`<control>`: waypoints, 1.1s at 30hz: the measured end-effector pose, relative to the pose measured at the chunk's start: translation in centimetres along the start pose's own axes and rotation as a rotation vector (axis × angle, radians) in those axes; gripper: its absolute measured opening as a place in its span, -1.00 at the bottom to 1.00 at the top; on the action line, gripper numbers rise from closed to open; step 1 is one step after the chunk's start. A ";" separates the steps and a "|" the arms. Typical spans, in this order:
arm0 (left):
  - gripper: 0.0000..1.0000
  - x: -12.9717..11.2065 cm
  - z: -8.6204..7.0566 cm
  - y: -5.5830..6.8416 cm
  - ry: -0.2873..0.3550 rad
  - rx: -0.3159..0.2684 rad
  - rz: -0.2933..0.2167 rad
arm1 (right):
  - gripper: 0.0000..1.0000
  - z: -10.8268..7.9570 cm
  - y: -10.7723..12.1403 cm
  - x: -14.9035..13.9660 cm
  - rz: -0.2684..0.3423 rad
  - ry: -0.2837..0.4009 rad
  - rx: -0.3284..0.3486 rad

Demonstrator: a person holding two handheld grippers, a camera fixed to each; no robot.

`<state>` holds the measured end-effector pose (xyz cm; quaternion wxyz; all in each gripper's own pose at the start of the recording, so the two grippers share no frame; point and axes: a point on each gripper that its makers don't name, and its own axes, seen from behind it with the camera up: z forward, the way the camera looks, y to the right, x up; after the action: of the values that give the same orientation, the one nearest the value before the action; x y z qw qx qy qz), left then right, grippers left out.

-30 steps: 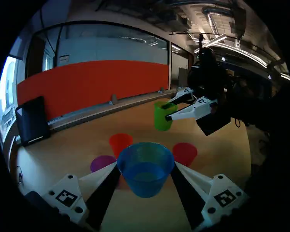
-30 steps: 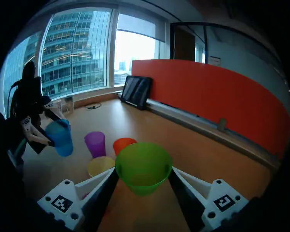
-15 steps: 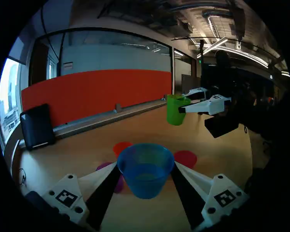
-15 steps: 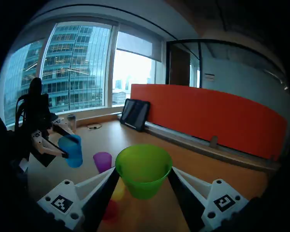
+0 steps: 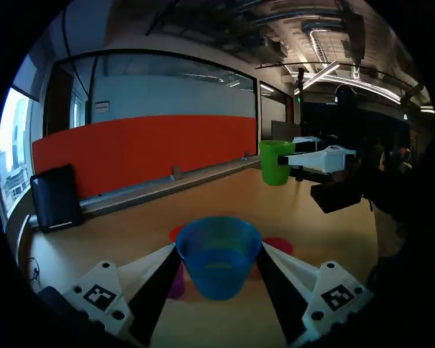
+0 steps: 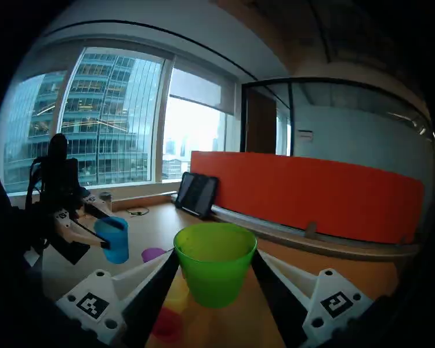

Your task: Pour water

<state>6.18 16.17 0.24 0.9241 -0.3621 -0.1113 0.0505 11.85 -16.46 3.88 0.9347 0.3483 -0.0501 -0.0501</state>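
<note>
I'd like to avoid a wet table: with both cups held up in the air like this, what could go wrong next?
1. The blue cup in the left gripper looks partly filled, and the green cup in the right gripper is held well apart from it; tilting before the rims meet would likely spill onto the wooden table.
2. Both cups are tapered and gripped only at the sides, so tilting might let one slip.

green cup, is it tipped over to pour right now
No, the green cup is upright with its rim level, clamped in the right gripper.
</note>
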 end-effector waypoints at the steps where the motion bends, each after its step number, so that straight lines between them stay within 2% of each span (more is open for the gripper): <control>1: 0.73 0.1 0.0 0.0 0.002 0.001 0.000 | 0.82 -0.1 0.0 0.1 0.000 0.005 -0.001; 13: 0.73 2.4 0.0 -0.4 0.057 0.017 0.023 | 0.82 -0.9 -1.0 1.0 -0.017 0.030 0.011; 25: 0.73 6.6 -0.2 -0.8 0.133 0.028 0.052 | 0.82 -0.8 -3.2 1.2 -0.025 0.033 0.060; 33: 0.73 9.2 -0.2 -1.0 0.173 0.037 0.091 | 0.82 -0.5 -4.4 0.9 -0.027 0.029 0.091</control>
<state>15.11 16.95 2.34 0.9335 -0.3528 -0.0138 0.0631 12.52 -19.60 0.68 0.9177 0.3919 -0.0342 -0.0552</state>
